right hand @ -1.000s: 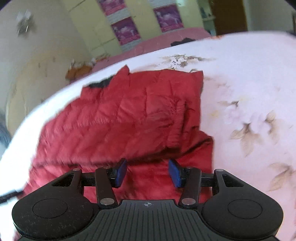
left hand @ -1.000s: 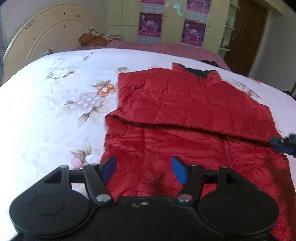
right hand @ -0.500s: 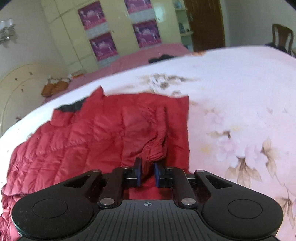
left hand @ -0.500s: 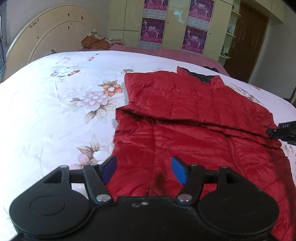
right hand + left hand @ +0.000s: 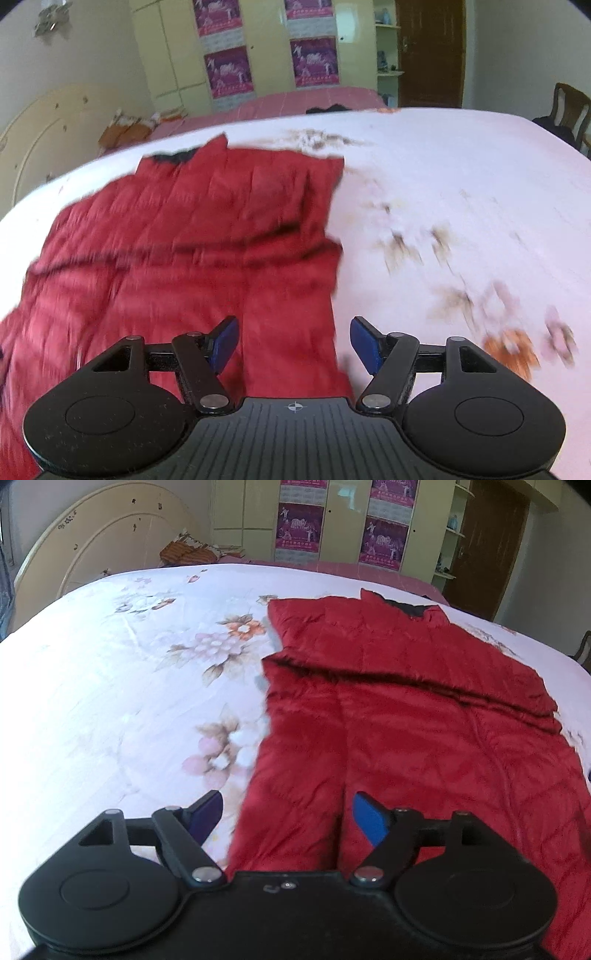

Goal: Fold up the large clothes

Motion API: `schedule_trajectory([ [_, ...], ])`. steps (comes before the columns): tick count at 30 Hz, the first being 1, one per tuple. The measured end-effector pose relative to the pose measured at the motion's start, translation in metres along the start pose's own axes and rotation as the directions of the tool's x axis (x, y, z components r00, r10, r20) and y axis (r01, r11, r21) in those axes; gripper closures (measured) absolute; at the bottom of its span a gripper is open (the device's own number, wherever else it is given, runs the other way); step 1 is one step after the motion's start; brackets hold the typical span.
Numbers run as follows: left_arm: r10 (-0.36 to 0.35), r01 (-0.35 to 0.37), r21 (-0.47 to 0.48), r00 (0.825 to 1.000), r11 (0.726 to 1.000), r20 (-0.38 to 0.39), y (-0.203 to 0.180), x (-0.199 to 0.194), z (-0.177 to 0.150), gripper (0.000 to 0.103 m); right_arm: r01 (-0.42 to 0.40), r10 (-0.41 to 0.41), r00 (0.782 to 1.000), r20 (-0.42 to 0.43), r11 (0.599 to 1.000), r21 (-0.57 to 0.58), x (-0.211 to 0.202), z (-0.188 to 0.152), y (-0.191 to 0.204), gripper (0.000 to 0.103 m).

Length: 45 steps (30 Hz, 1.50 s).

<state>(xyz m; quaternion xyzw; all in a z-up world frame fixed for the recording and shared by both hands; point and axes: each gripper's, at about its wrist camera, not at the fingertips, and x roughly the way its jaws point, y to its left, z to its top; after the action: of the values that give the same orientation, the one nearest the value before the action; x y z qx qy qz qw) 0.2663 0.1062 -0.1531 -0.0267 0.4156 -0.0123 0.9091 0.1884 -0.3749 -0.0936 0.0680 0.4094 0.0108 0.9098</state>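
A red quilted jacket (image 5: 406,716) lies flat on the floral bedsheet (image 5: 110,701), collar at the far end, both sleeves folded across its chest. My left gripper (image 5: 288,812) hovers over the jacket's near left edge, its jaws opening, nothing pressed between the blue pads. In the right wrist view the same jacket (image 5: 192,251) fills the left half, blurred by motion. My right gripper (image 5: 293,341) hangs above the jacket's near right edge, its jaws opening and free of the fabric.
The white floral sheet (image 5: 461,221) spreads wide to the right of the jacket. A cream headboard (image 5: 92,554) stands at the far left, a pink bed (image 5: 295,103) and wardrobe beyond. A wooden chair (image 5: 569,110) stands at the far right.
My right gripper pinched the right sleeve, laid it over the jacket, let go and pulled back to the near right edge. The left gripper slid left along the near edge and widened.
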Motion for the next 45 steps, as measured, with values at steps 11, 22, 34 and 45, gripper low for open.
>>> schedule_trajectory([
  [11,-0.048,0.049,0.009,0.997,0.999,-0.061,0.03,-0.027,-0.043,0.029,0.037,-0.038,0.998,-0.059,0.999,-0.02,-0.042,-0.07,-0.013,0.015],
  [22,-0.116,0.114,-0.017,0.988,0.993,-0.1,0.042,-0.047,-0.078,0.034,0.01,-0.005,0.995,-0.103,0.999,0.048,-0.066,-0.108,-0.025,0.016],
  [34,-0.249,0.244,-0.059,0.96,0.968,-0.129,0.038,-0.056,-0.084,0.093,-0.071,0.079,0.986,-0.145,0.996,0.06,-0.084,-0.118,-0.011,0.089],
  [45,-0.306,0.305,-0.108,0.952,0.946,0.014,0.043,-0.082,-0.042,0.094,-0.12,0.12,0.993,0.012,0.988,0.093,-0.115,-0.074,-0.007,0.091],
])
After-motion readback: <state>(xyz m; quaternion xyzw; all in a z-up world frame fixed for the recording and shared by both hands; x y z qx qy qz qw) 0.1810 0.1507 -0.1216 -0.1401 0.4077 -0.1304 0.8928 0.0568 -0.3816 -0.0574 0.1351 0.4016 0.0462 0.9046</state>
